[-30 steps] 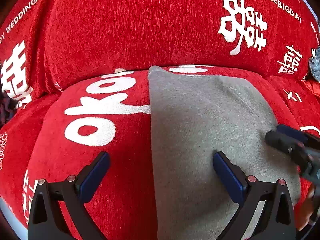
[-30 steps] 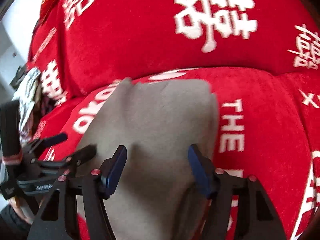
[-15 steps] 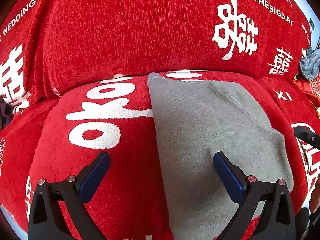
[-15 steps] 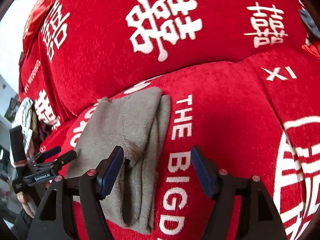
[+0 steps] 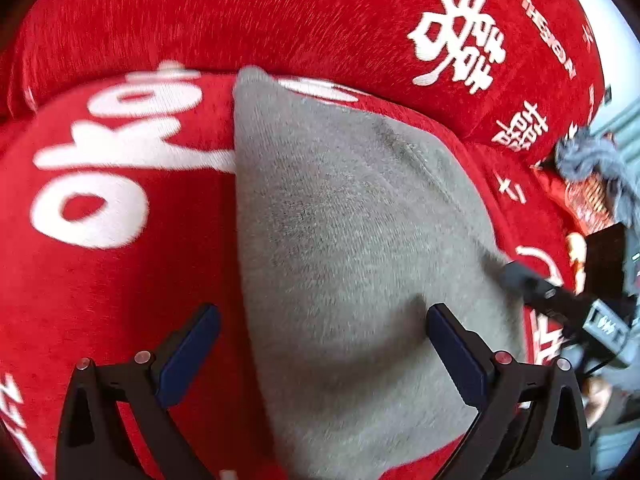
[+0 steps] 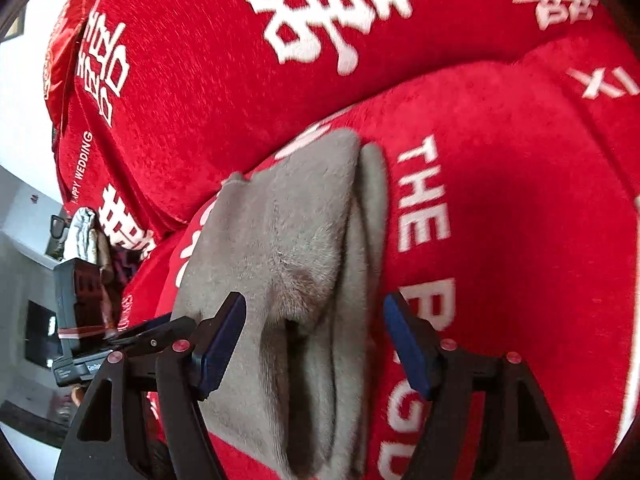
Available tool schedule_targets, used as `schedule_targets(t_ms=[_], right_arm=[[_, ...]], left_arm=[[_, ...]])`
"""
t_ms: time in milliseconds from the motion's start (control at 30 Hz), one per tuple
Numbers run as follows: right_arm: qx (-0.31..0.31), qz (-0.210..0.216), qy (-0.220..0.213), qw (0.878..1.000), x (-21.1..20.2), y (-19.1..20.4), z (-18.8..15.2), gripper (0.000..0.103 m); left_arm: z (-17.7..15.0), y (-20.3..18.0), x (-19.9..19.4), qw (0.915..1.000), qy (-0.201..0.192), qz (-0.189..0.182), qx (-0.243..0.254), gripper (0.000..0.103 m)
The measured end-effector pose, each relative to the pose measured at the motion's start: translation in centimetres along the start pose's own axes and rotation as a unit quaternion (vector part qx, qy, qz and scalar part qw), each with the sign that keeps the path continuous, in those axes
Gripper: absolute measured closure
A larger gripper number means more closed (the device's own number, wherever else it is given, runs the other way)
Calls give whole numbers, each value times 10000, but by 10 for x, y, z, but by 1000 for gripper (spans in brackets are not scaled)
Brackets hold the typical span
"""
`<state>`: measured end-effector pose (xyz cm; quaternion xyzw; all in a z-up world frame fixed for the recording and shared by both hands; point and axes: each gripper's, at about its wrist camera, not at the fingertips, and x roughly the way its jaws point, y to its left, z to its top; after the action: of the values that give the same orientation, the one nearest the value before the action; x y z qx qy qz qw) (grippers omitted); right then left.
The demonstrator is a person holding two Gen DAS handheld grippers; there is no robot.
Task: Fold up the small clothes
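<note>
While the grey garment (image 5: 352, 248) lay folded on the red cover (image 5: 120, 280) of the sofa seat, both grippers hung over its near end. It stretched from the seat's far edge, under the backrest (image 5: 280, 20), toward the cameras as a long strip with a straight left edge.

From the left wrist view, the left gripper (image 5: 320, 344) stood wide open and held nothing. Its left finger (image 5: 188, 356) was over bare red cover, just left of the garment's edge, and its right finger (image 5: 456, 356) was over the grey cloth. Whether either pad touched the fabric could not be told. White lettering showed on the cover to the left of the garment. At the right of this view the tip of the right gripper (image 5: 532, 284) reached in at the garment's right edge. Far right, a bluish-grey cloth (image 5: 588, 156) lay bunched on the sofa.

From the right wrist view, the right gripper (image 6: 316, 340) was also well open and empty. The garment's layered right edge (image 6: 360, 240) ran between its fingers, with several folds stacked there and a dark gap between layers near the camera. The left finger (image 6: 220, 340) was over the grey cloth; the right finger (image 6: 408, 348) was over the cover beside white letters (image 6: 424, 196), clear of the garment. The pads were not pressing on the cloth. The left gripper (image 6: 140, 332) showed at the left, near the garment's left edge.
</note>
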<state>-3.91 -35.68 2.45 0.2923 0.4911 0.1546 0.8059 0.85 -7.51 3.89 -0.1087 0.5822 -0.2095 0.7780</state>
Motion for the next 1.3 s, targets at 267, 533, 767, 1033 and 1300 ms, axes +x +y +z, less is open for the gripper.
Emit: schedule_targets(t_ms=[267, 533, 767, 1033, 1300], right_arm=[[-335, -202, 124, 9992, 35, 18, 6, 35], [-1365, -912, -166, 9863, 28, 66, -6, 63], [-1714, -1057, -334, 9789, 16, 95, -13, 64], [-1929, -1051, -486, 9744, 10, 125, -30, 64], [-2168, -1032, -525, 9693, 5, 154, -54, 64]], left_arm=[[10, -13, 11, 9999, 70, 25, 142, 29], [7, -33, -7, 9963, -315, 462, 656, 52], [0, -39, -21, 9920, -546, 715, 888, 54], [-16, -30, -51, 9893, -788, 802, 928, 54], [-41, -17, -79, 9872, -988, 908, 861, 54]])
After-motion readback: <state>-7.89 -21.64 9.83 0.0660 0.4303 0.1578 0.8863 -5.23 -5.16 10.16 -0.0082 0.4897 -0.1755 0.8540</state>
